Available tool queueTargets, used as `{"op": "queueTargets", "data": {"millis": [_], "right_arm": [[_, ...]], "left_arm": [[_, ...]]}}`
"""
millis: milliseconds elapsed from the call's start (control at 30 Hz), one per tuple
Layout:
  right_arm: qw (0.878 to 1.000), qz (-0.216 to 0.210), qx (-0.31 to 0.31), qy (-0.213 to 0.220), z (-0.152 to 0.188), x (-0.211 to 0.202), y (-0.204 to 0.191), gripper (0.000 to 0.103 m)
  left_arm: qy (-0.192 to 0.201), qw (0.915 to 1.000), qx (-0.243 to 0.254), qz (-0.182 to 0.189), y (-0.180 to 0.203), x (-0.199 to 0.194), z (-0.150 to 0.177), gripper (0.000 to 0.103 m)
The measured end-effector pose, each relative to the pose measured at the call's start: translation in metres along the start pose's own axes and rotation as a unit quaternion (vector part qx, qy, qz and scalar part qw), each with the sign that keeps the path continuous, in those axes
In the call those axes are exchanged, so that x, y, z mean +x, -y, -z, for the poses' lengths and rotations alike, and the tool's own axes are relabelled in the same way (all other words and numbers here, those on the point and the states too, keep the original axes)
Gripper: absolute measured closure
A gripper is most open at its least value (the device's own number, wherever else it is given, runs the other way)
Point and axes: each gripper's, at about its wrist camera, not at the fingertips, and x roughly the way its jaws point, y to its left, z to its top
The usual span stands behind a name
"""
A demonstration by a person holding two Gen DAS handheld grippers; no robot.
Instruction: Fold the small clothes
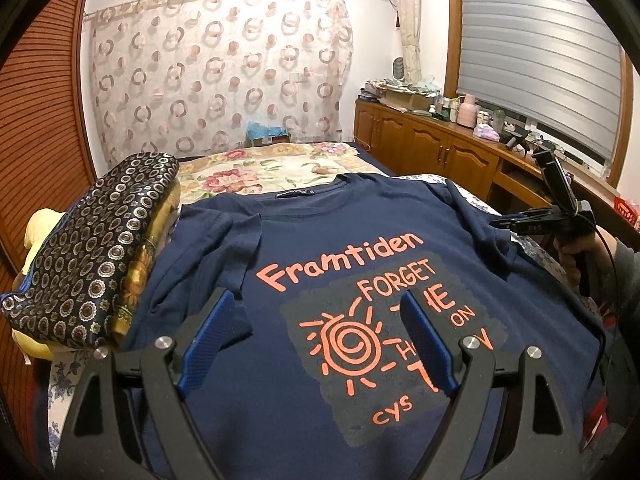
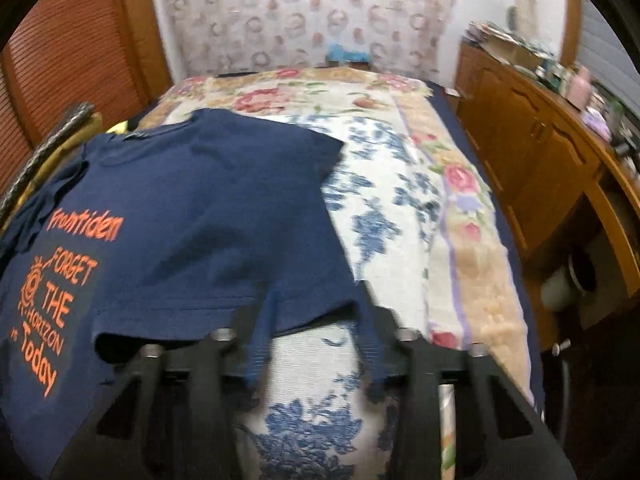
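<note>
One navy T-shirt (image 1: 320,264) lies print-up on the floral bedspread (image 2: 400,200): soft, light, limp; grip at sleeve hem. Left gripper (image 1: 316,336) above its print, jaws wide, empty. Right gripper (image 2: 316,344) at its sleeve edge, parted, apparently empty.

One navy T-shirt (image 1: 320,280), two folded cloths (image 1: 92,248).

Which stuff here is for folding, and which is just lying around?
For the job:
- navy T-shirt, spread on the bed
- left hand-held gripper, open above it
- right hand-held gripper, open at the shirt's sleeve

Just lying about:
- patterned folded cloth
- floral bedspread
- cluttered wooden cabinet
</note>
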Motion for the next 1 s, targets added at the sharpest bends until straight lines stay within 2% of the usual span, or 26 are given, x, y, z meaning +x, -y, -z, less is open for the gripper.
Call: {"op": "queueTargets", "data": {"millis": [33, 133, 367, 633, 700, 767, 800, 1000], "right_arm": [[1.0, -0.008, -0.008, -0.001, -0.001, 0.0, -0.003, 0.093], [1.0, -0.011, -0.025, 0.003, -0.005, 0.0, -0.015, 0.1], [0.994, -0.074, -0.052, 0.066, -0.033, -0.025, -0.067, 0.1], [0.988, -0.1, -0.087, 0.081, -0.068, -0.022, -0.128, 0.1], [0.988, -0.096, -0.087, 0.087, -0.075, -0.022, -0.134, 0.088], [0.988, -0.093, -0.082, 0.09, -0.078, -0.021, -0.134, 0.051], [0.989, -0.09, -0.077, 0.092, -0.079, -0.022, -0.132, 0.047], [0.993, -0.049, -0.071, 0.076, -0.066, -0.016, -0.107, 0.047]], "left_arm": [[0.0, 1.0, 0.0, 0.0, 0.0, 0.0, 0.0, 0.018], [-0.001, 1.0, 0.0, -0.002, -0.002, 0.0, 0.001, 0.018], [0.002, 0.9999, -0.01, -0.008, -0.011, -0.005, 0.004, 0.018], [0.001, 0.9997, -0.02, -0.011, -0.021, -0.007, 0.007, 0.018], [0.001, 0.9997, -0.022, -0.012, -0.023, -0.007, 0.008, 0.018], [0.001, 0.9996, -0.023, -0.013, -0.025, -0.007, 0.008, 0.018], [0.001, 0.9996, -0.024, -0.013, -0.026, -0.008, 0.008, 0.018], [-0.003, 0.9995, -0.024, -0.021, -0.039, -0.004, 0.002, 0.018]]}}
